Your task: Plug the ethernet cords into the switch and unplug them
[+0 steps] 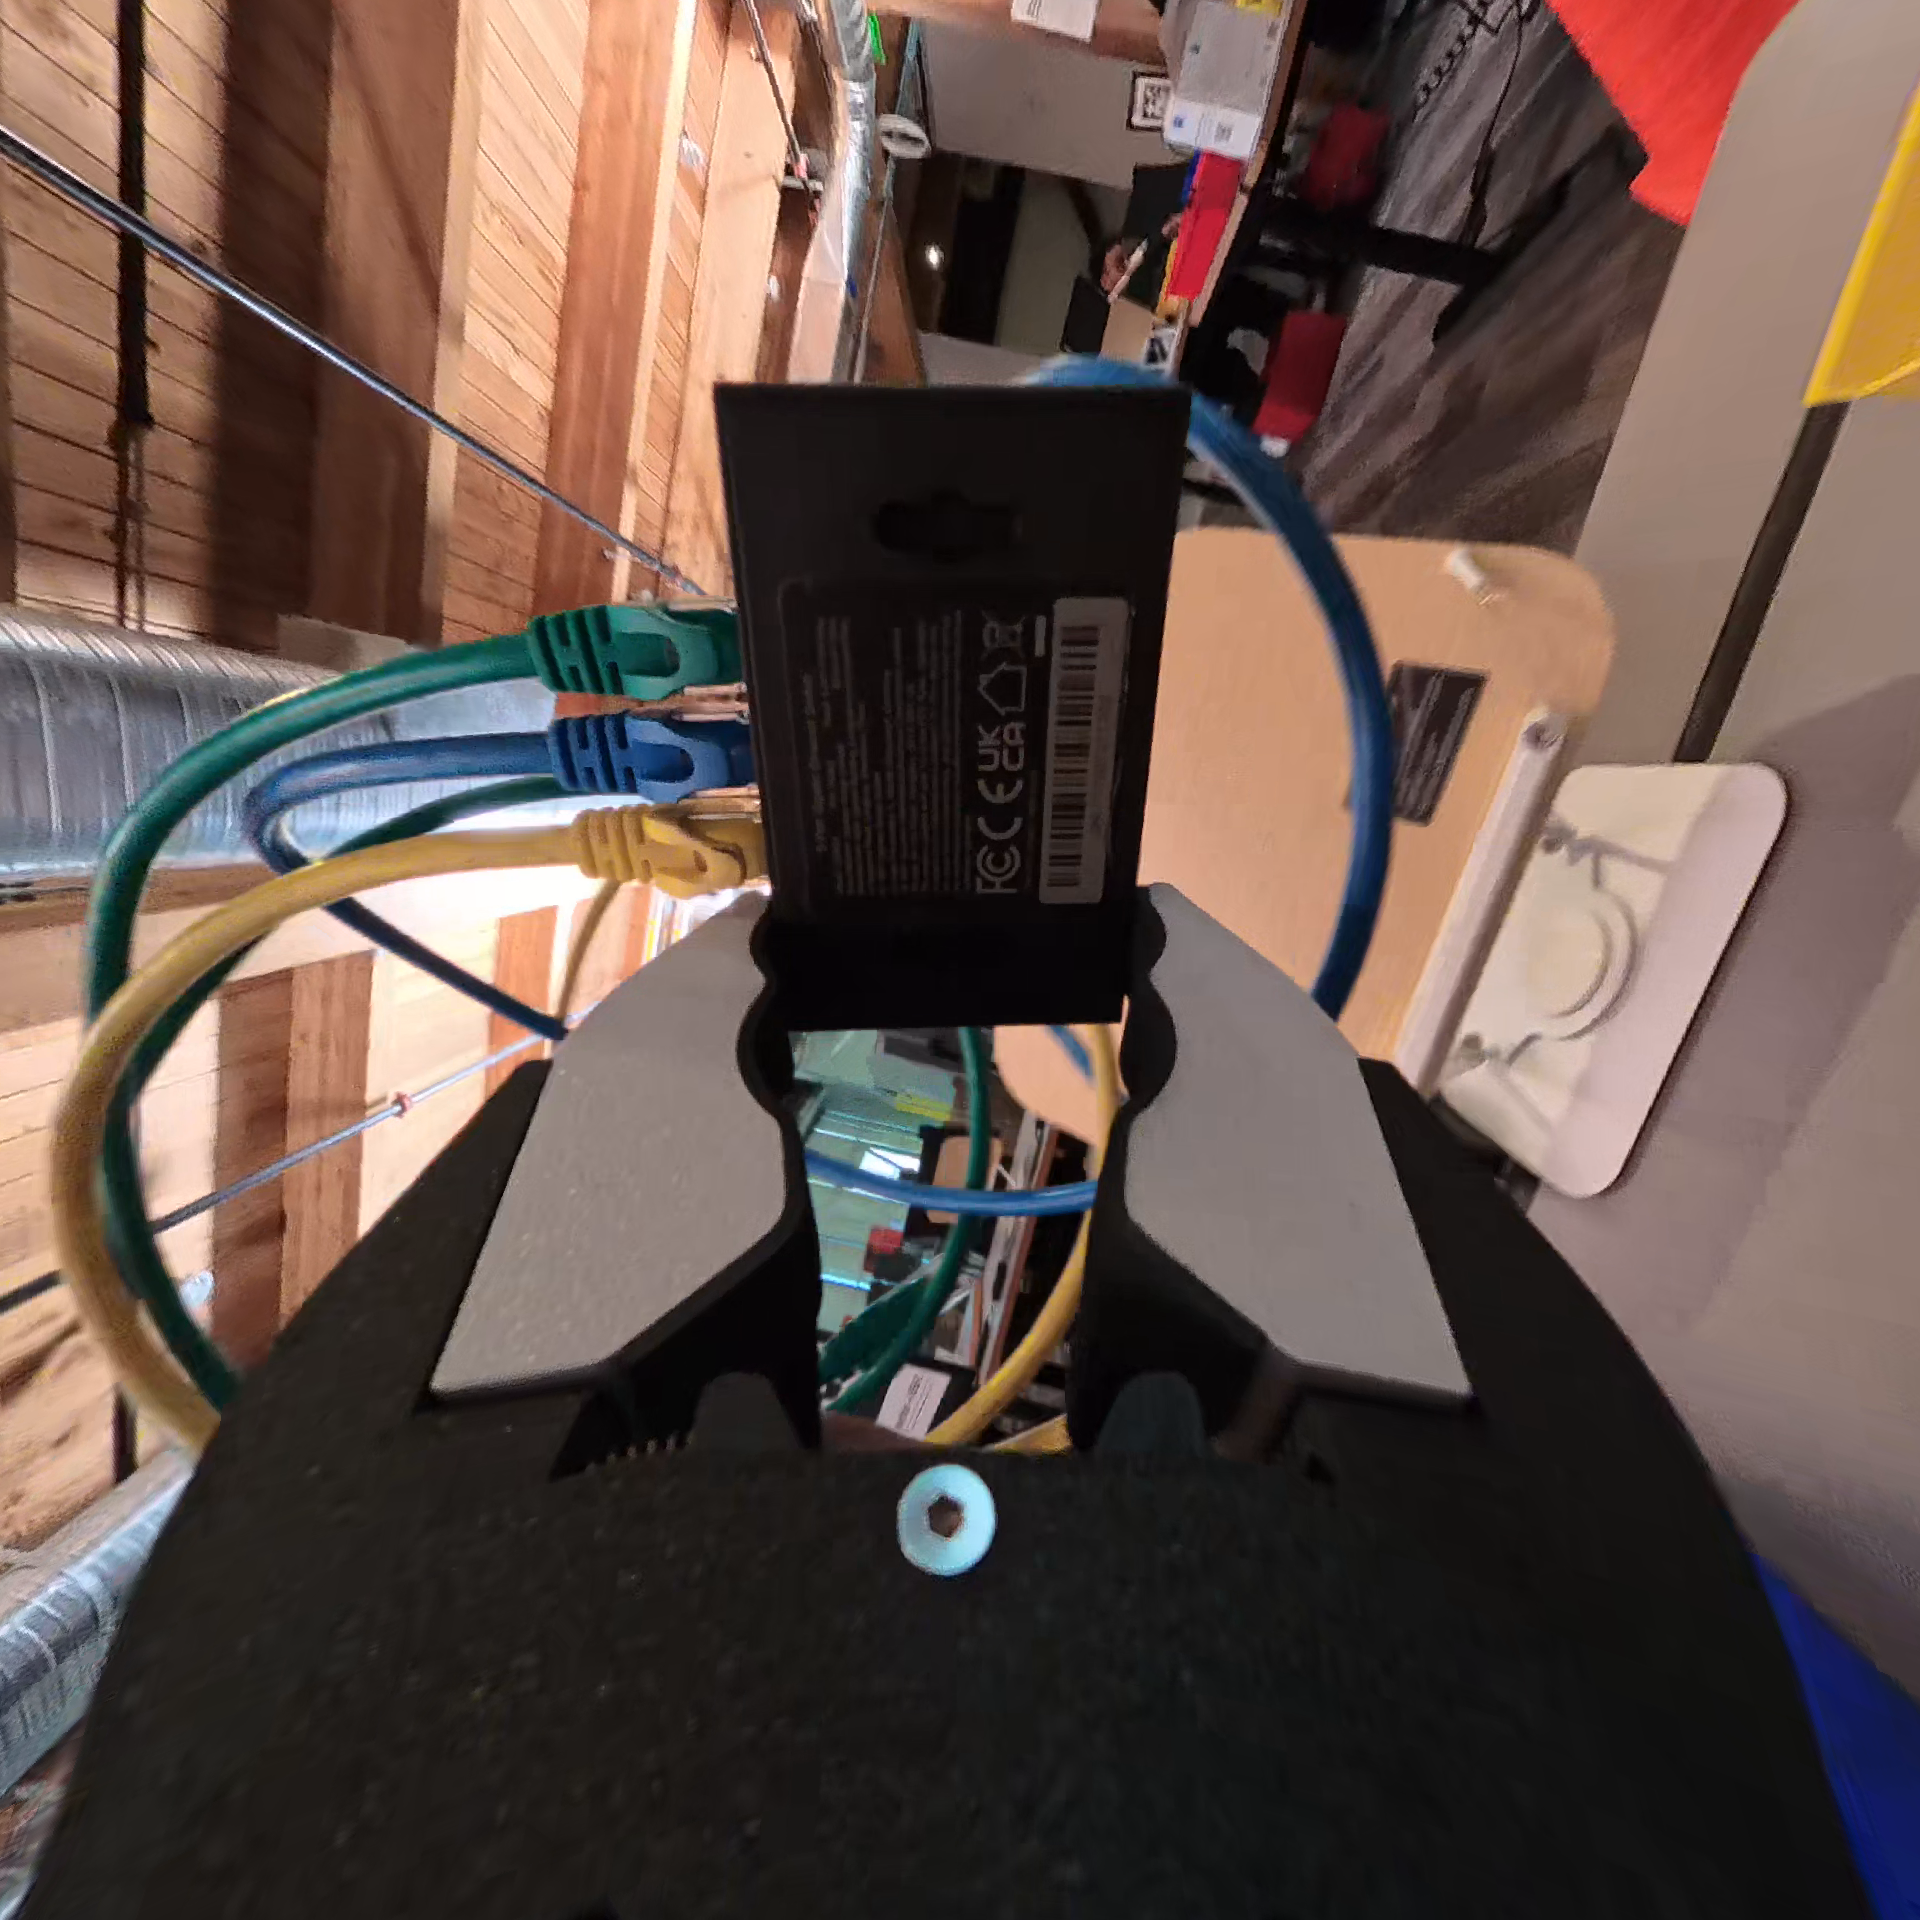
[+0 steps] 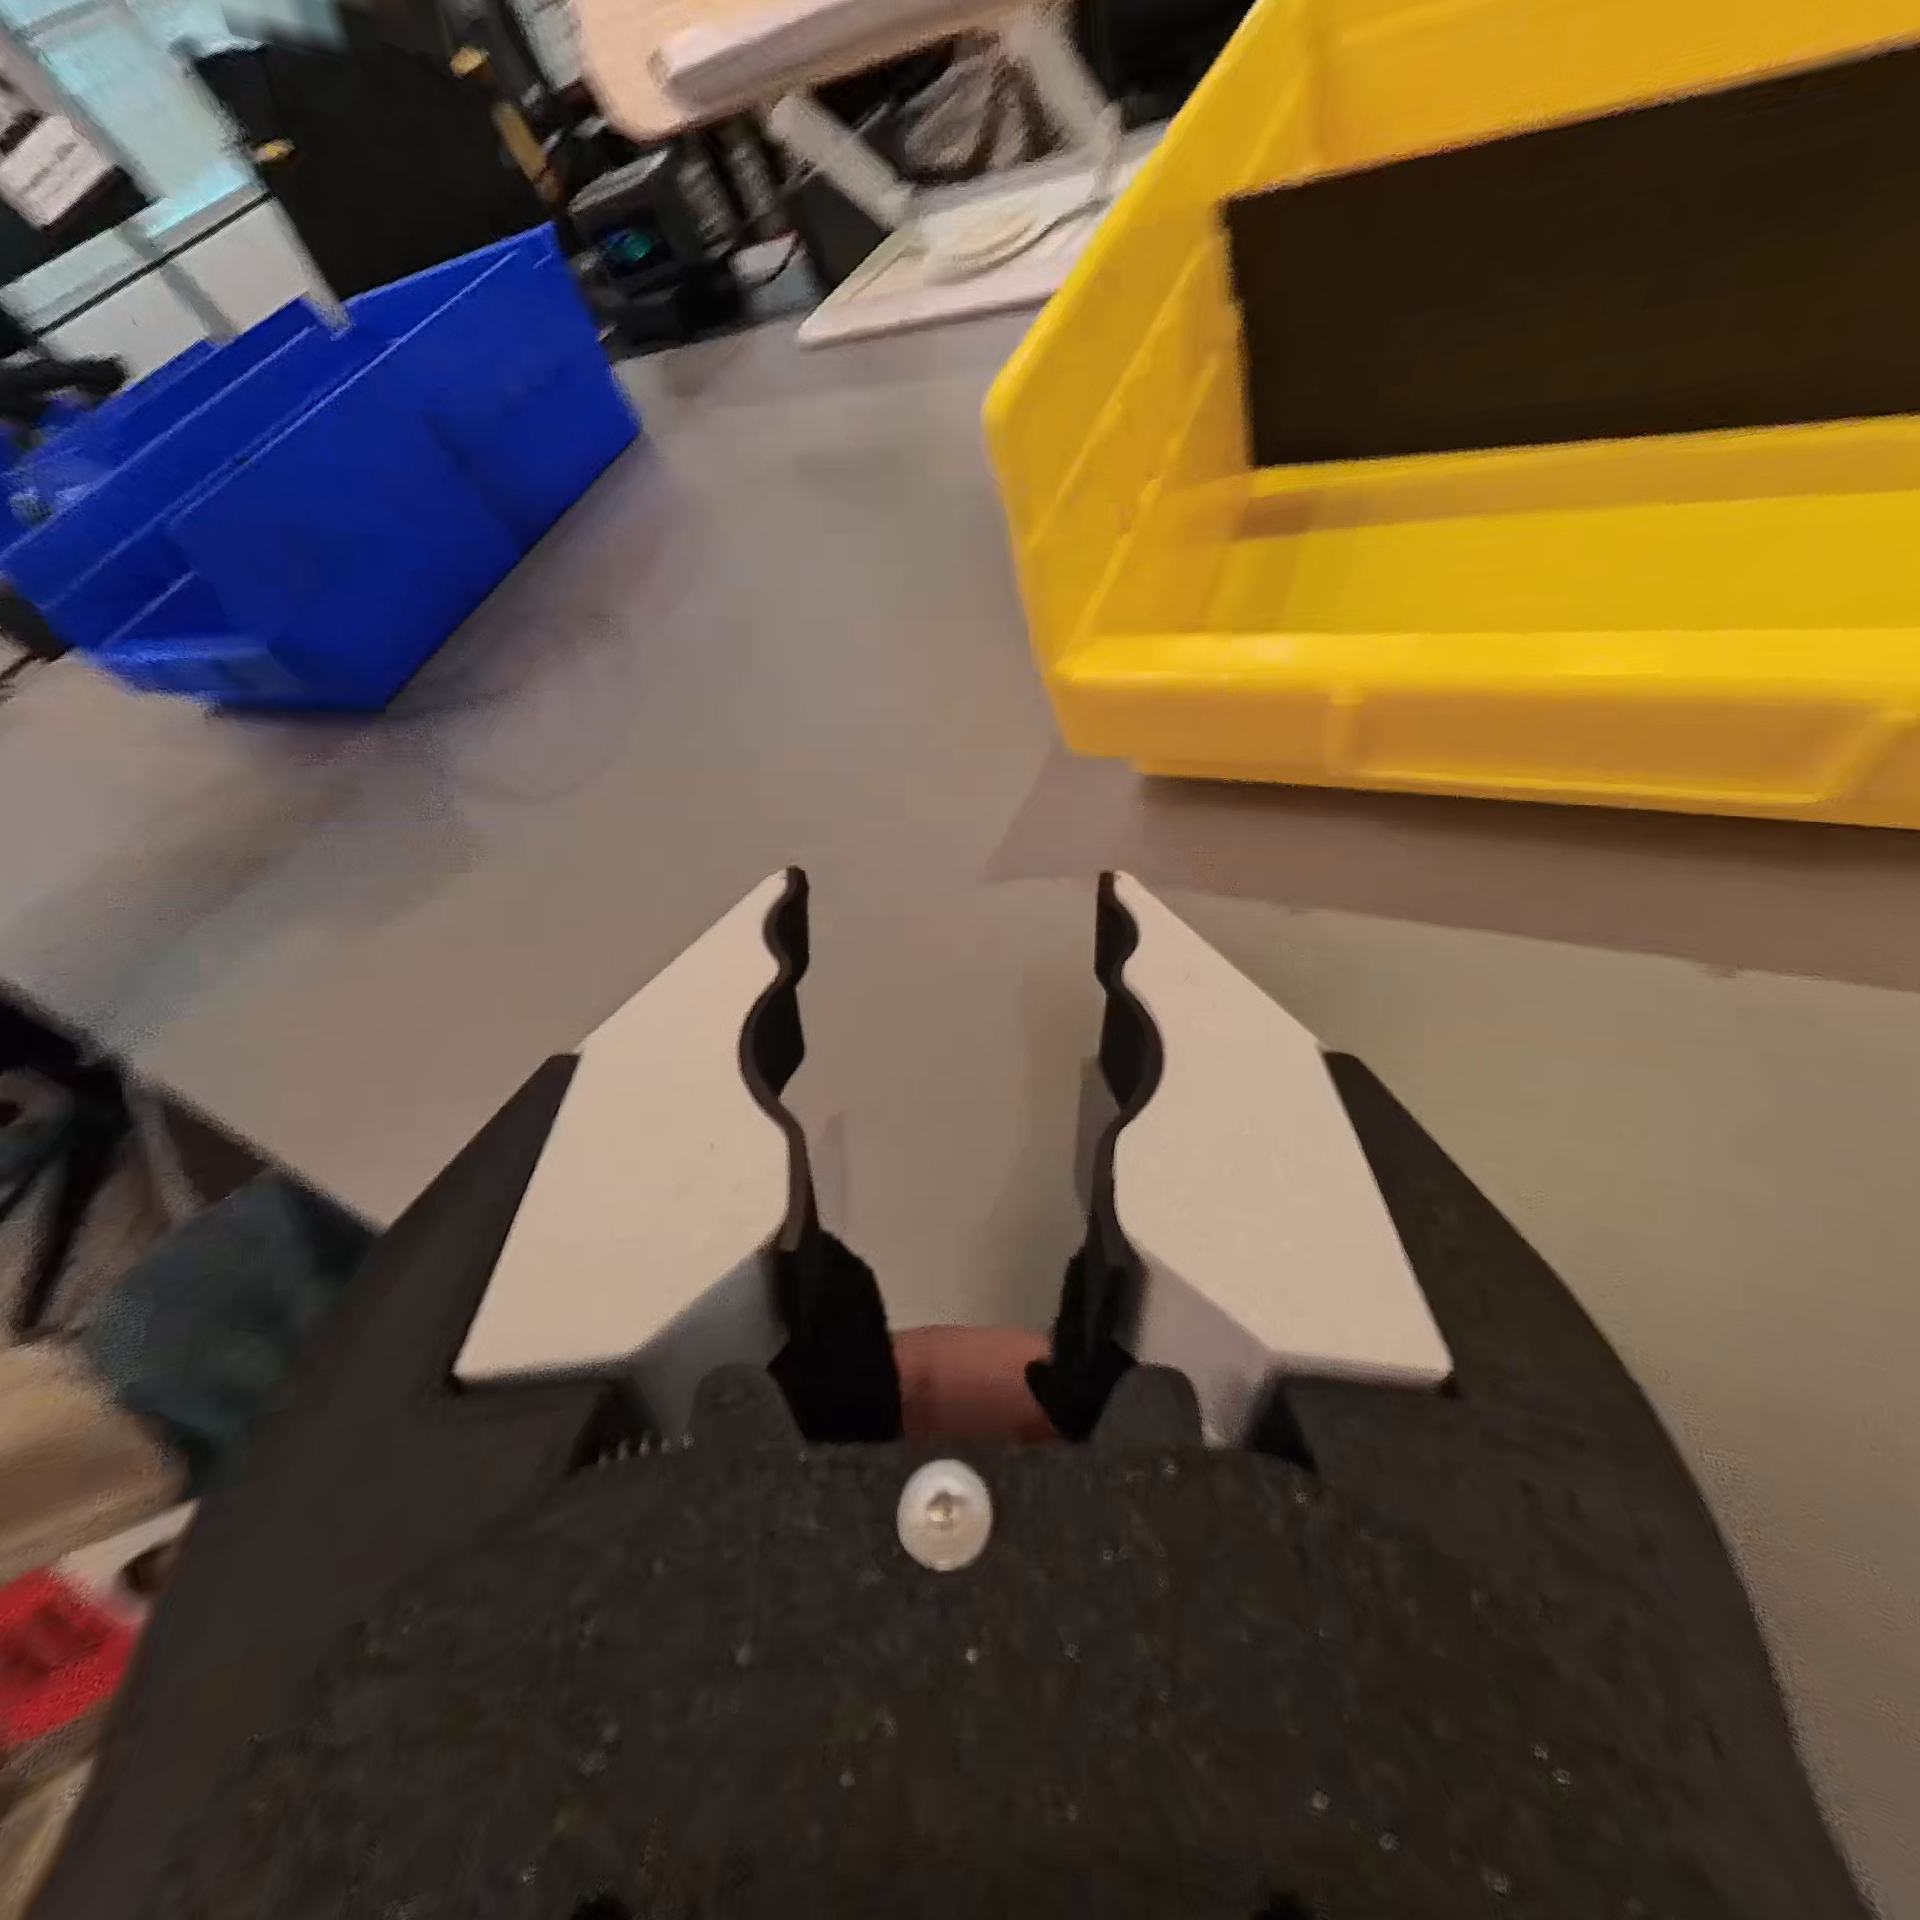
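My left gripper (image 1: 951, 961) is shut on the near end of a black switch (image 1: 951, 644) and holds it up in the air, its labelled underside facing the camera. A green cord (image 1: 634, 652), a blue cord (image 1: 649, 753) and a yellow cord (image 1: 675, 847) are plugged into its left side and loop down behind the gripper. A lighter blue cord (image 1: 1340, 665) arcs around the switch's right side. My right gripper (image 2: 951, 925) is open and empty above the grey table (image 2: 779, 644). The switch does not show in the right wrist view.
A yellow bin (image 2: 1507, 582) with a black panel inside stands at the right of the right wrist view. A blue bin (image 2: 343, 530) stands at the left. A wooden ceiling and a silver duct (image 1: 156, 727) fill the left of the left wrist view. Spacing between my two grippers at the tips: around 40 cm.
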`<state>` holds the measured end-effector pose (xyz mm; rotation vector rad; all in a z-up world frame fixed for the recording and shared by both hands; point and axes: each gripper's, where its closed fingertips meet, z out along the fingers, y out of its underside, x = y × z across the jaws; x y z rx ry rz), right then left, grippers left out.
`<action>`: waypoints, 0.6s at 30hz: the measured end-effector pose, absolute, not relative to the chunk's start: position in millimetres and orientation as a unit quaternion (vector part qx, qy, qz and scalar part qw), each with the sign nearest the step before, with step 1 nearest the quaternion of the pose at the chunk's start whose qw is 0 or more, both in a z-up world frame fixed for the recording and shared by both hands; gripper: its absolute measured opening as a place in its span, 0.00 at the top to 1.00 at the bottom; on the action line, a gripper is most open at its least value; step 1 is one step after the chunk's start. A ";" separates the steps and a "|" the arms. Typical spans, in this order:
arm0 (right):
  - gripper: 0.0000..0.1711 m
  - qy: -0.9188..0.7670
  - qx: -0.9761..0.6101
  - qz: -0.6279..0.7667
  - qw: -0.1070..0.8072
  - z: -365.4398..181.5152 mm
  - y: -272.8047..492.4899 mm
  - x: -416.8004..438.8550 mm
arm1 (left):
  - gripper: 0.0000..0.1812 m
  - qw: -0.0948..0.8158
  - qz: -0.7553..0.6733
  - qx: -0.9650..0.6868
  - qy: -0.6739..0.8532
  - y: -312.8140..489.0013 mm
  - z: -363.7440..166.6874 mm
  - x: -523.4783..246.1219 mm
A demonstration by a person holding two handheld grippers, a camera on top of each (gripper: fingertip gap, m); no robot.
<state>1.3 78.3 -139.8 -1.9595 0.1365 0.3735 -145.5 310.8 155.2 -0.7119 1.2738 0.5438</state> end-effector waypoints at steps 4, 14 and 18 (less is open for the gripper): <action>0.66 -0.020 -0.828 0.218 0.516 -127.6 75.3 -35.6 | 0.66 0.735 0.255 -0.294 0.555 307.6 91.9 -115.4; 0.69 -0.174 -0.717 0.147 0.658 15.3 164.2 -63.7 | 0.66 0.756 0.273 -0.205 0.559 270.0 11.1 -89.8; 0.71 -0.259 -0.722 0.081 0.636 8.4 207.4 -73.0 | 0.66 0.761 0.263 -0.192 0.561 255.1 3.8 -90.1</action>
